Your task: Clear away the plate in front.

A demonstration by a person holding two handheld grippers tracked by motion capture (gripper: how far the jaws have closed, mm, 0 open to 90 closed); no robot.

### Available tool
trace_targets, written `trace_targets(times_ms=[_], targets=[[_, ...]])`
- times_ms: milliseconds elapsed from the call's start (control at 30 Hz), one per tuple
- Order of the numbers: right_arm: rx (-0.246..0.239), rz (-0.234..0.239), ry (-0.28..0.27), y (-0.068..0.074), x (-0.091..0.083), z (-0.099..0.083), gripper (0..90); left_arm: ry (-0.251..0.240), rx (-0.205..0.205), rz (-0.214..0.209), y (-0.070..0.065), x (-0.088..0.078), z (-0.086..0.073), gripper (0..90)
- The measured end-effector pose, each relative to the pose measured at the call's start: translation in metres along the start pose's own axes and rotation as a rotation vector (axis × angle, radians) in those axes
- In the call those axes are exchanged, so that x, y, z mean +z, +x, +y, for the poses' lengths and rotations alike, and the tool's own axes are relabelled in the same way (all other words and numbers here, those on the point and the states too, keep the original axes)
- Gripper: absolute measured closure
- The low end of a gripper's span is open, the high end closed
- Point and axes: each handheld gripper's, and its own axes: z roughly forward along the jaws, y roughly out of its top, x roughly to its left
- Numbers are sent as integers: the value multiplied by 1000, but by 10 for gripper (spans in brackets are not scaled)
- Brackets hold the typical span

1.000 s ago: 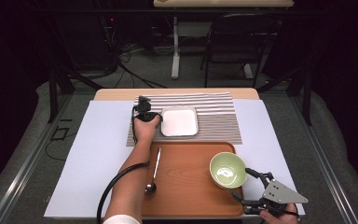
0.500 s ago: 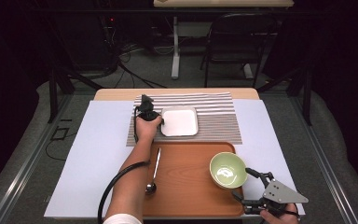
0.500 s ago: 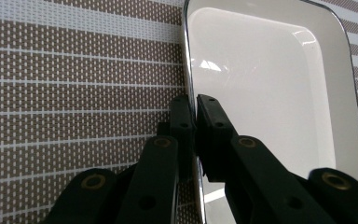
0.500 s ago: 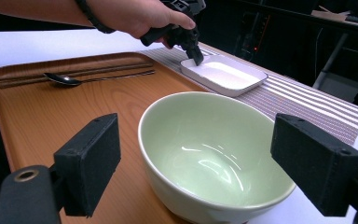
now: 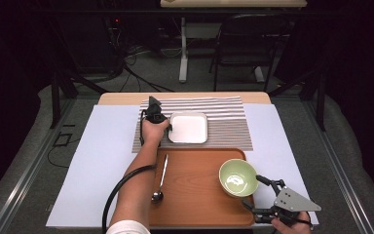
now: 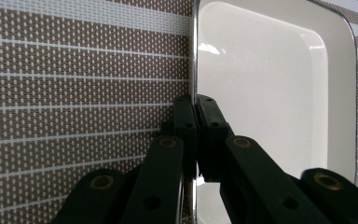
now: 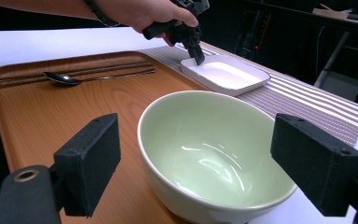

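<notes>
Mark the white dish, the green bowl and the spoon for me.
white dish (image 5: 190,127), high view, on its flat inner floor.
green bowl (image 5: 237,177), high view, on its inside bottom.
spoon (image 5: 157,196), high view, on its bowl end.

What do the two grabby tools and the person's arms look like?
Both tools are black. The left tool trails a thick black cable. The right tool carries a grey three-cornered plate and has blocky black pads. The left arm wears a white sleeve.
</notes>
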Motion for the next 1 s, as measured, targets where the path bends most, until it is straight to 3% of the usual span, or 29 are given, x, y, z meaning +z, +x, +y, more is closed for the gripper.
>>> trace_targets(times_ms=[167, 400, 700, 1000], targets=[[5, -1, -3, -1, -1, 0, 154, 4, -48, -23, 5, -4, -3, 885], [2, 4, -7, -1, -1, 0, 154, -29, -96, -60, 14, -16, -10, 886], [-1, 6, -6, 0, -1, 1, 154, -40, -62, -80, 8, -36, -20, 886], [-8, 5, -6, 2, -1, 1, 153, -50, -71, -121, 5, -54, -38, 886]])
